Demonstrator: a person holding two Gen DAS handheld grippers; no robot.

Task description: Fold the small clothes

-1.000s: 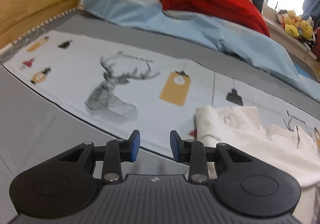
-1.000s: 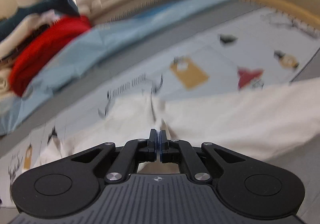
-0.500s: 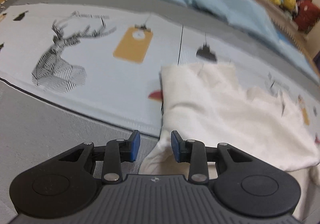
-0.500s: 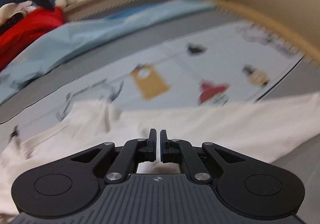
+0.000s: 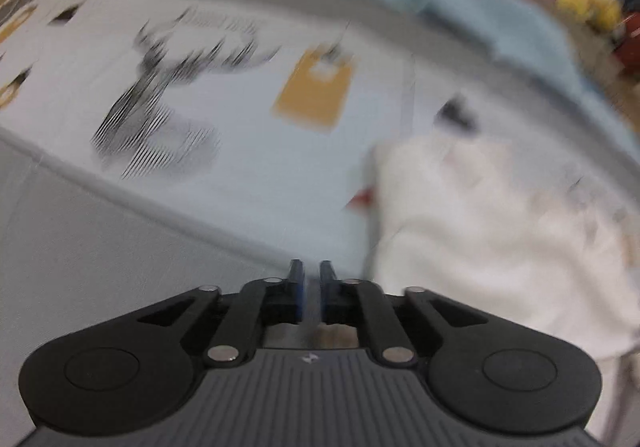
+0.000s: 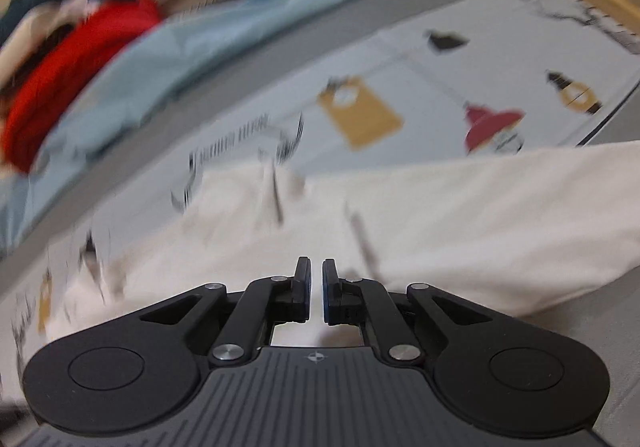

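No text can be read: the lettering printed on the bed sheet [image 6: 236,135] (motion-blurred) stays illegible

White garment [image 5: 492,231], small and rumpled, spread flat on the printed bedsheet [image 5: 248,151]; wrinkled at its middle [image 6: 248,231], one smooth side [image 6: 500,215] stretching right.

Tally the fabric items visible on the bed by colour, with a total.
White garment: 1
Red fabric: 1
Light blue fabric: 1
Total: 3
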